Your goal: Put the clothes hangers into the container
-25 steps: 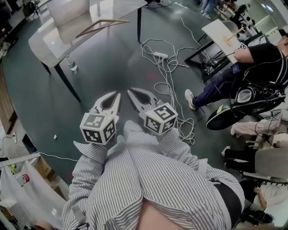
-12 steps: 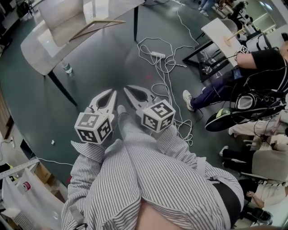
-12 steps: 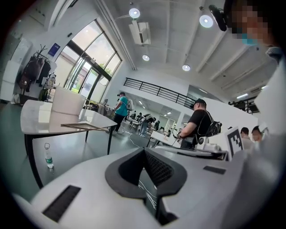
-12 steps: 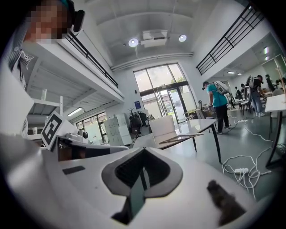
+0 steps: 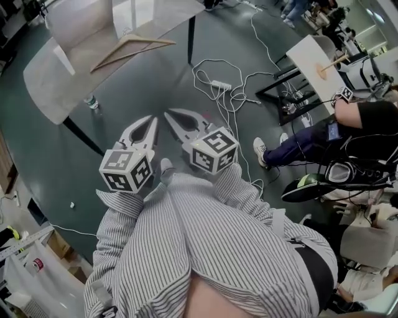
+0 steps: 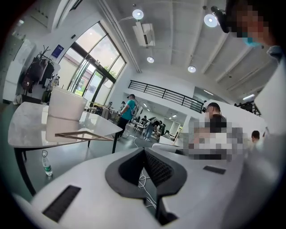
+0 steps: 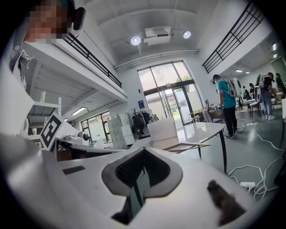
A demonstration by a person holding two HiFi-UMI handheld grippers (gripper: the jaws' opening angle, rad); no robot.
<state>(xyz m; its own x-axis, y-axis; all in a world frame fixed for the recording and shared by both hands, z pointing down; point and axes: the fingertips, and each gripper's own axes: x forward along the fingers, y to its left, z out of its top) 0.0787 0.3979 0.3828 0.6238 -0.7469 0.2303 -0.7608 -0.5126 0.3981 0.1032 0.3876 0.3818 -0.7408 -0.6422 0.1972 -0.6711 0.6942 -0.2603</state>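
Note:
A wooden clothes hanger lies on the pale table at the top left, next to the white container that stands on the same table. My left gripper and right gripper are held side by side over the dark floor, short of the table. Both are shut with nothing between the jaws. In the left gripper view the hanger lies in front of the container, ahead and to the left of the gripper. From the right gripper, the hanger and container appear ahead, slightly right.
A water bottle stands on the floor by the table leg. White cables and a power strip lie on the floor ahead and to the right. A seated person and a small white table are at the right.
The table with the hanger has come nearer and lower in the head view. Both grippers have moved forward together, still shut and side by side.

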